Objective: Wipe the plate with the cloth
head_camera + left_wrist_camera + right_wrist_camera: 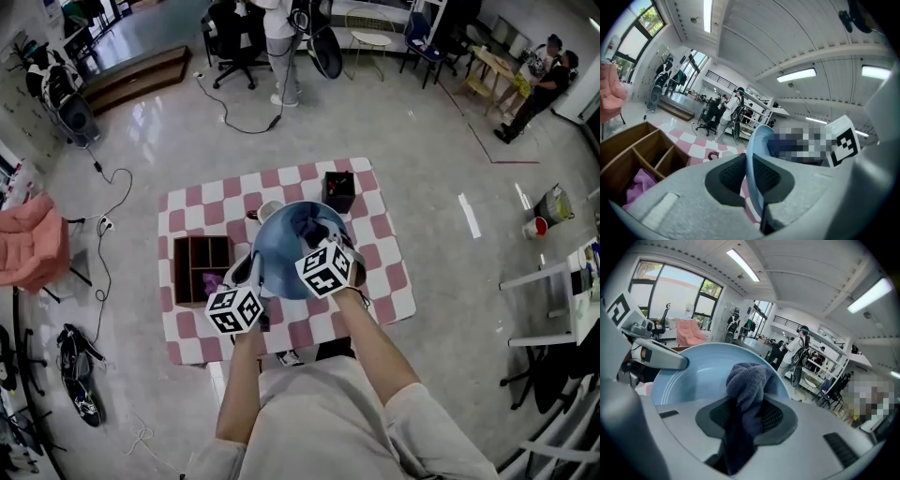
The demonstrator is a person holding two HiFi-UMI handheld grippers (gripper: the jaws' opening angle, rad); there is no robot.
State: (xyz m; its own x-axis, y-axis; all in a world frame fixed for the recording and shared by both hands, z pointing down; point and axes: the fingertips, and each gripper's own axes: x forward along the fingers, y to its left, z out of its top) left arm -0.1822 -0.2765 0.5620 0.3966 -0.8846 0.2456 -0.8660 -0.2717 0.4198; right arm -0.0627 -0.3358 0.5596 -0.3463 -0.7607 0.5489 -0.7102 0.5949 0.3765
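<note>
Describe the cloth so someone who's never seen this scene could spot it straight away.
Over the pink-and-white checkered table, the left gripper holds a light blue plate by its rim. At the plate's face, clamped in the right gripper, is the cloth: dark blue-grey, bunched and knitted, darker and rougher than the smooth plate.

A large lab-like workroom: office chairs (234, 42), white shelving (759, 110), ceiling strip lights (797, 75), glossy open floor (441, 169).
</note>
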